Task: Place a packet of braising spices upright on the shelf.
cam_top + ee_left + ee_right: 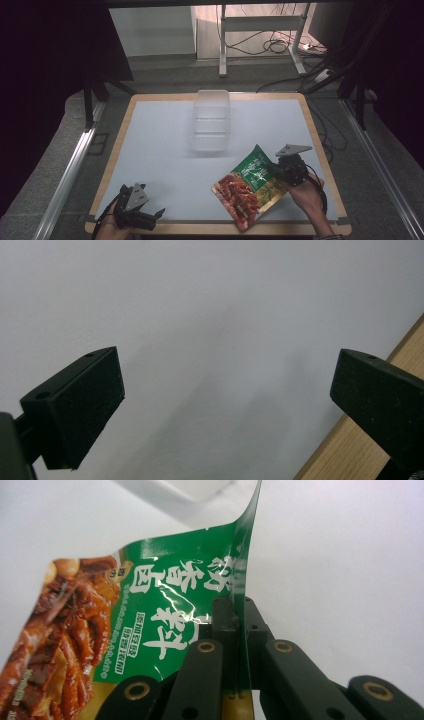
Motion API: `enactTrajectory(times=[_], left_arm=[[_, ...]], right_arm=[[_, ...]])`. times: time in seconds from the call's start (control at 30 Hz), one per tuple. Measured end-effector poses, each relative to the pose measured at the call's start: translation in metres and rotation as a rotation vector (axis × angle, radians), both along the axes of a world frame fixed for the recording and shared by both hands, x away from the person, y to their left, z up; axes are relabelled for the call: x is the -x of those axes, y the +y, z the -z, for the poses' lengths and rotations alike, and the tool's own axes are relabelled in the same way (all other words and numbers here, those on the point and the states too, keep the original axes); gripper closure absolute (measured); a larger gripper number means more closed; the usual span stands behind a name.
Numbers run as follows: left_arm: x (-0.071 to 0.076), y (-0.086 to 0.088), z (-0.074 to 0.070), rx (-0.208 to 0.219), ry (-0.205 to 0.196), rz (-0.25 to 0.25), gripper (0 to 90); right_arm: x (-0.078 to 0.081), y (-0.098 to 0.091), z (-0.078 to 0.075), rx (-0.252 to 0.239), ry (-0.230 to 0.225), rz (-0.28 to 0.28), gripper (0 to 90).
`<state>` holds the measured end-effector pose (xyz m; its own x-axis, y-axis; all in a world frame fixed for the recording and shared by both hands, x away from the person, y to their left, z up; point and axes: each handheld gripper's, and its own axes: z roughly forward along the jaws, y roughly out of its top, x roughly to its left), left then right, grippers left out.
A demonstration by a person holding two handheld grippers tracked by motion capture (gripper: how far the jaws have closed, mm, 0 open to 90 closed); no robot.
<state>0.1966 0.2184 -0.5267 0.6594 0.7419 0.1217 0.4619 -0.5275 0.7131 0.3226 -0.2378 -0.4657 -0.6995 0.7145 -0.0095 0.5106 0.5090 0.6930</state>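
We see a wood-edged table (120, 145) with a pale white top. Toward its far middle stands a clear plastic container (212, 120), its opening up. At the near right lies a green and red snack packet (248, 187) printed with Chinese characters, its far corner raised off the surface. Our right gripper (276, 169) has that green edge pinched between its closed jaws, and the right gripper view shows the film squeezed flat between them. Our left gripper (159, 214) rests at the near left corner, its jaws spread wide with nothing between them, over the bare top beside the wooden edge.
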Motion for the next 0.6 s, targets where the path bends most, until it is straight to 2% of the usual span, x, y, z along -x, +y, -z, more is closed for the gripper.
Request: enactTrajectory(times=[0.2, 0.6], left_arm=[[0.0, 0.001, 0.0, 0.014, 0.001, -0.01, 0.3], [0.0, 0.001, 0.0, 0.002, -0.001, -0.006, 0.3]], right_arm=[[0.002, 0.006, -0.014, -0.052, -0.022, -0.011, 88.1], [0.006, 0.017, -0.045, -0.124, -0.018, -0.081, 88.7]])
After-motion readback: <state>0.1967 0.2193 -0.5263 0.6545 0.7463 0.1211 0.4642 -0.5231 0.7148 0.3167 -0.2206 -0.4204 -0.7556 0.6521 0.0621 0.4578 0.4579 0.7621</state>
